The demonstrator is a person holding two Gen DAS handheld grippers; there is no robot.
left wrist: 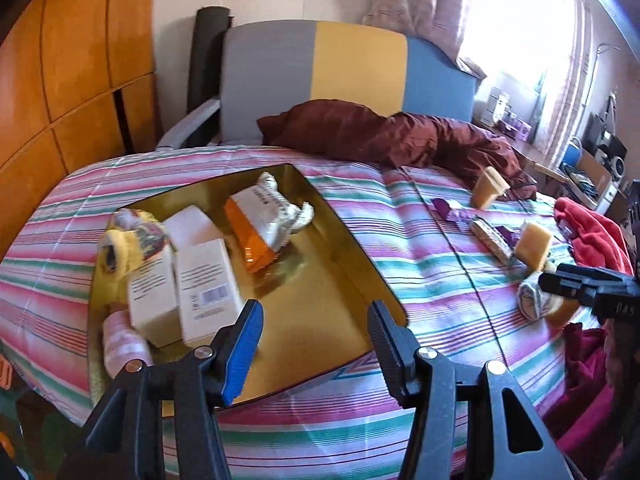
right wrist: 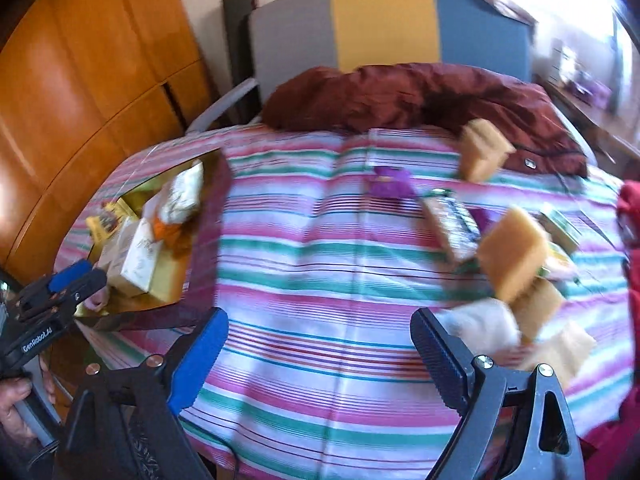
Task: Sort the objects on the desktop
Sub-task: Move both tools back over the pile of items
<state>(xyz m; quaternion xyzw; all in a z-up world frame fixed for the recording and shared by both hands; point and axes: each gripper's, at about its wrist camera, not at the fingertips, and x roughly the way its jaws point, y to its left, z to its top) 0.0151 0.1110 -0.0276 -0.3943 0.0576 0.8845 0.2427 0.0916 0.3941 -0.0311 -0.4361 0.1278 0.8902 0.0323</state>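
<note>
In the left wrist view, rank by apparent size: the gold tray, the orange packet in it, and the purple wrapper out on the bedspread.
Largest to smallest as they look:
1. gold tray
2. orange packet
3. purple wrapper

The wrapper lies farther from the camera, so its true size against the packet is unsure.

Ahead of the left hand-held gripper (left wrist: 316, 320) lies a gold tray (left wrist: 320, 280), glossy and mirror-smooth like polished metal. In it, white boxes (left wrist: 208, 280) look like matt cardboard, and an orange pouch (left wrist: 250, 236) has a shiny plastic sheen. The striped bedspread (left wrist: 440, 280) beneath is soft woven cloth. The gripper's fingers (left wrist: 384, 336) are matt black ribbed plastic, one pad blue. Right of it, yellow sponges (left wrist: 534, 242) look porous and rough. Far left, the wardrobe (left wrist: 60, 60) is satin wood.
</note>
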